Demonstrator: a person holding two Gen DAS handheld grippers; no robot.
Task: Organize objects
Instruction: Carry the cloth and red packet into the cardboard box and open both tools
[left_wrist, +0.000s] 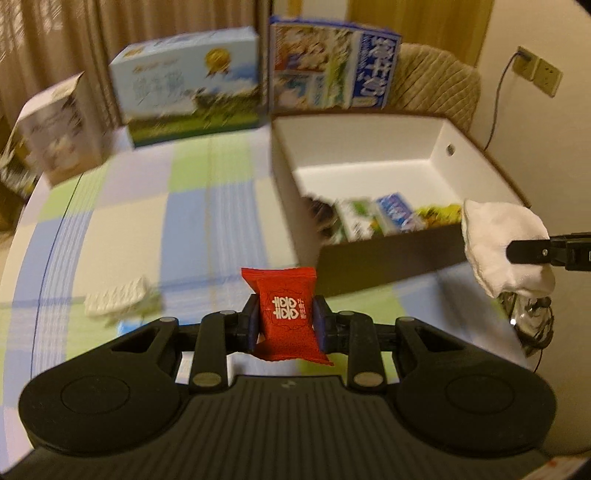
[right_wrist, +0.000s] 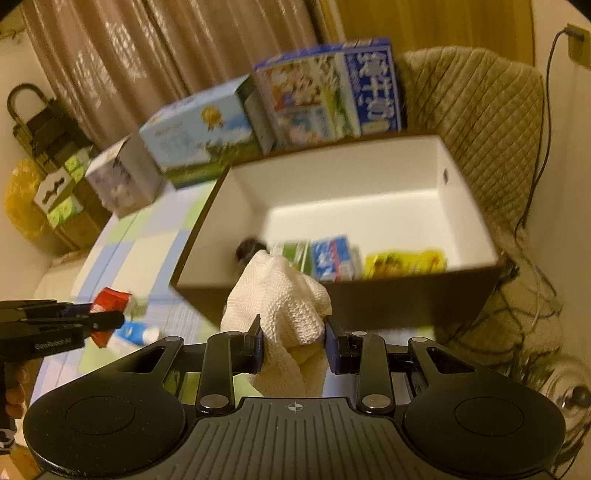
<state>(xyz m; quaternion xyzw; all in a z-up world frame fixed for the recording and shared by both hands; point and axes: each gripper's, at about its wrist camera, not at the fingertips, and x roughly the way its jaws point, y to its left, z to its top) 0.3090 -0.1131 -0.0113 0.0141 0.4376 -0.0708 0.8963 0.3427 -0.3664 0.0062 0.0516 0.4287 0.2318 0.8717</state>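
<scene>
My left gripper (left_wrist: 286, 321) is shut on a red snack packet (left_wrist: 286, 314) with white characters, held above the checked tablecloth, left of the box. My right gripper (right_wrist: 295, 339) is shut on a white folded cloth (right_wrist: 284, 306), just in front of the near wall of an open box (right_wrist: 369, 177), white inside and brown outside. The cloth (left_wrist: 498, 243) and the right gripper's finger (left_wrist: 532, 251) also show at the right of the left wrist view. The box (left_wrist: 369, 147) holds several small packets (left_wrist: 380, 218) along its near side. The left gripper (right_wrist: 107, 319) with the red packet (right_wrist: 110, 301) shows at the left of the right wrist view.
A white wafer-like packet (left_wrist: 118, 301) and a blue-white packet (right_wrist: 136, 334) lie on the table (left_wrist: 129, 229). Three printed cartons (left_wrist: 192, 88) stand along the far edge. A quilted chair back (right_wrist: 480, 122) stands behind the box, with cables at the right.
</scene>
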